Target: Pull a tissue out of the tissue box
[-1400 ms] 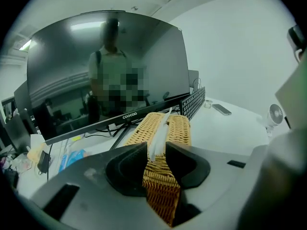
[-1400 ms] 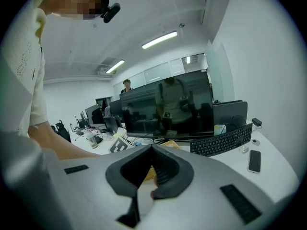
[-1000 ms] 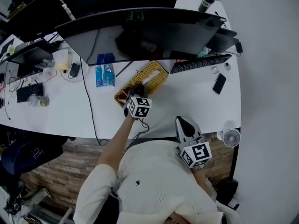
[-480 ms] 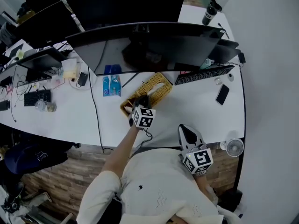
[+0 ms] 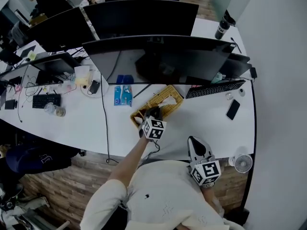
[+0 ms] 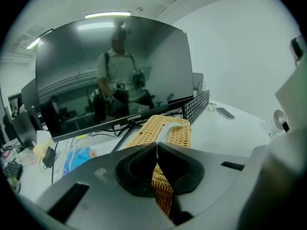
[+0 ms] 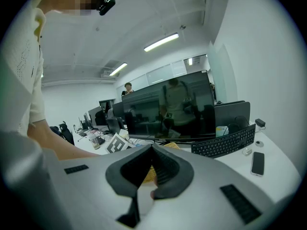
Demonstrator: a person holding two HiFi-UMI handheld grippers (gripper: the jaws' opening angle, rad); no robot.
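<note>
A woven wicker tissue box (image 5: 165,99) lies slantwise on the white desk (image 5: 201,119), in front of the big monitor. From its slot (image 6: 178,123) a white tissue (image 6: 168,132) reaches back to my left gripper (image 6: 157,145), which is shut on the tissue's tip. In the head view that left gripper (image 5: 152,113) hovers over the box's near end. My right gripper (image 5: 194,140) is shut and holds nothing. It hangs by the desk's front edge, close to the person's body and well apart from the box; its tips (image 7: 152,148) meet.
A curved monitor (image 5: 163,56) stands just behind the box. Right of the box lie a black keyboard (image 5: 211,89) and a phone (image 5: 233,109). A blue packet (image 5: 123,95) lies to its left, beside a black cable (image 5: 103,123). A small fan (image 5: 242,163) stands at the desk's right corner.
The head view has shifted, so the desk sits lower in the picture. My left gripper stays at the box's near end. My right gripper has stayed by the body.
</note>
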